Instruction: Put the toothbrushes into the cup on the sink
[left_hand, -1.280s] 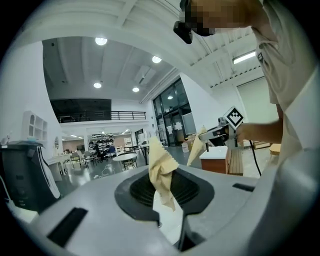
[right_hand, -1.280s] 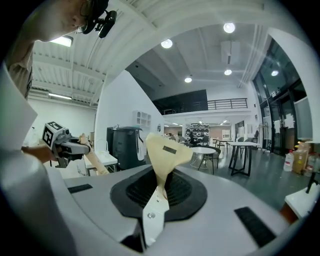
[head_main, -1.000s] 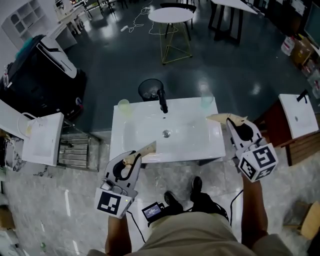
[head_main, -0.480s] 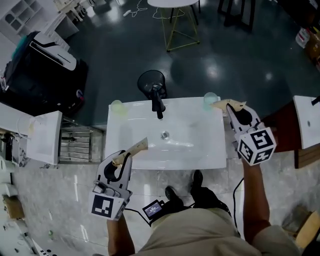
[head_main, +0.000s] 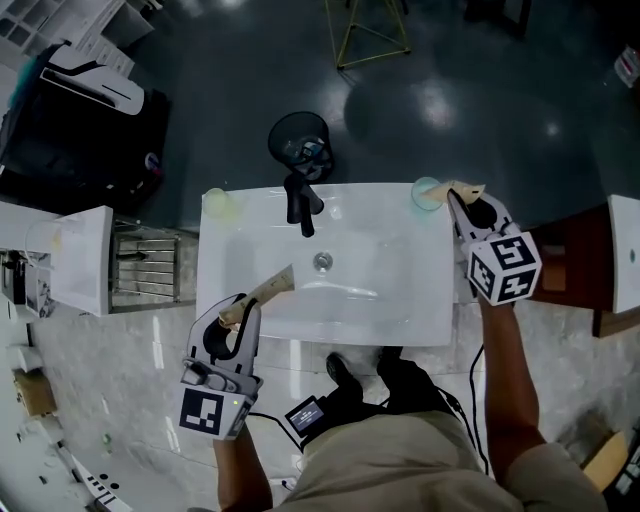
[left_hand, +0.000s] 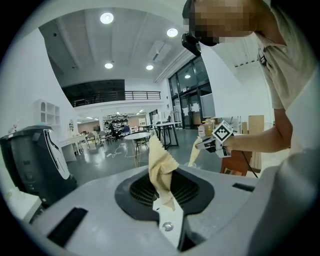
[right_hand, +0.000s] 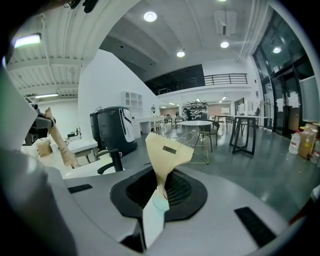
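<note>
At sink (head_main: 385, 295) back-right corner: right tool (head_main: 454, 202) clenched on wrapped toothbrush (head_main: 468, 188), beside cup (head_main: 426, 193).
Sink front-left: left tool (head_main: 236, 314) grasping second toothbrush (head_main: 270, 290).
Progress: neither inserted.

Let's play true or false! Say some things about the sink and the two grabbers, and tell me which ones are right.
1. The left gripper and the right gripper each clamp a beige paper packet: the left packet and the right packet. True.
2. The tap on the sink is white. False: the tap is black; the sink is white.
3. A cup stands at each back corner of the sink: a yellowish cup and a teal cup. True.
4. The right packet sits inside the teal cup. False: it is clamped in the right gripper, beside the cup's rim.
</note>
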